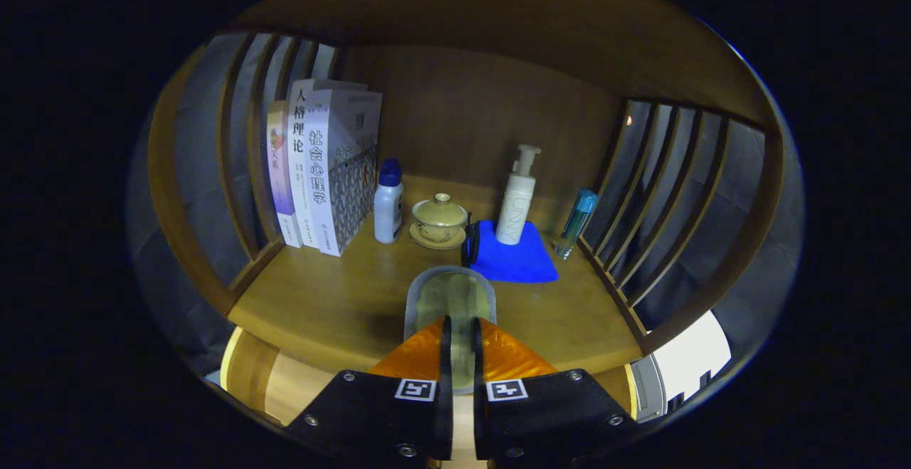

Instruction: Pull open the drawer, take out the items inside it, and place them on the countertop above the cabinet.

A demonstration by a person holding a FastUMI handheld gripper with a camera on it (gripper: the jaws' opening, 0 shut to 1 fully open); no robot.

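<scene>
Your claw (460, 341) is pinching a flat grey-rimmed item (450, 297), fingers nearly closed on its near edge, w/ the item held over the front of the desk (334, 305). Looks like it came from the drawer (270, 383), whose pale inside shows below the desk edge, so it's open. Beyond the fingers: blue cloth (516, 259) w/ pump bottle (517, 198) on it, lidded cup (439, 220), small bottle (388, 202), books (327, 170). Left to do, probably: set the item down, release, check the drawer for more.
</scene>
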